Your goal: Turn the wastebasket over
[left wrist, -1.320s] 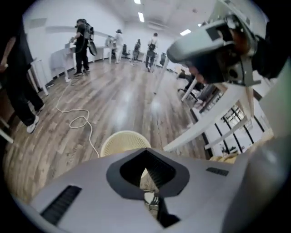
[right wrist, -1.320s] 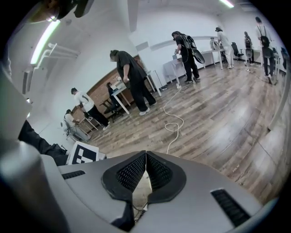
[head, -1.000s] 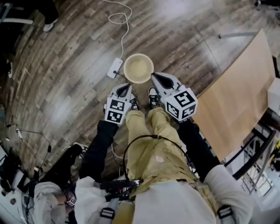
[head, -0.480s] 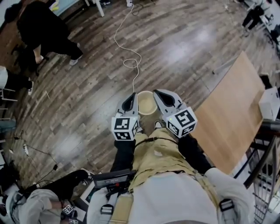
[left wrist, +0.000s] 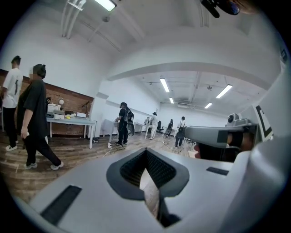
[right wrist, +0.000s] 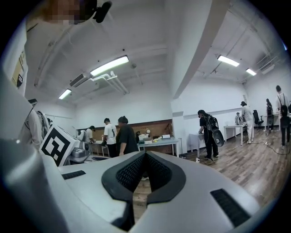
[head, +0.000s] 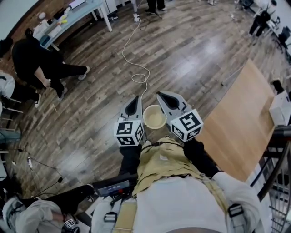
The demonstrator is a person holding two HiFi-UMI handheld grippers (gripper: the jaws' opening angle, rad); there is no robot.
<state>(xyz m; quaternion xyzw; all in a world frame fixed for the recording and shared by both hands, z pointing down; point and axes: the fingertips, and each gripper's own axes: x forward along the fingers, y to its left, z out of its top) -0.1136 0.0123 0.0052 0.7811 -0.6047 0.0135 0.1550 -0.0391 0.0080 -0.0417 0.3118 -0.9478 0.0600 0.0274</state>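
The wastebasket [head: 154,117] is a small cream round basket standing on the wooden floor with its open mouth up, in the head view just ahead of my feet. My left gripper [head: 136,97] is held high above it on the left, and my right gripper [head: 159,94] high above it on the right. Neither touches the basket. In the left gripper view the left gripper [left wrist: 146,151] has its jaws together with nothing between them. In the right gripper view the right gripper [right wrist: 144,154] looks the same. Both point out level across the room, so the basket is in neither gripper view.
A white cable [head: 136,68] snakes over the floor beyond the basket. A large light wooden board [head: 241,123] lies to the right, with a white box [head: 279,109] past it. People [head: 41,63] stand at the far left near a table [head: 77,13].
Both grippers have risen from floor level beside the basket to well above it. The head view has lifted and takes in more of the room. The basket has stayed upright in place.
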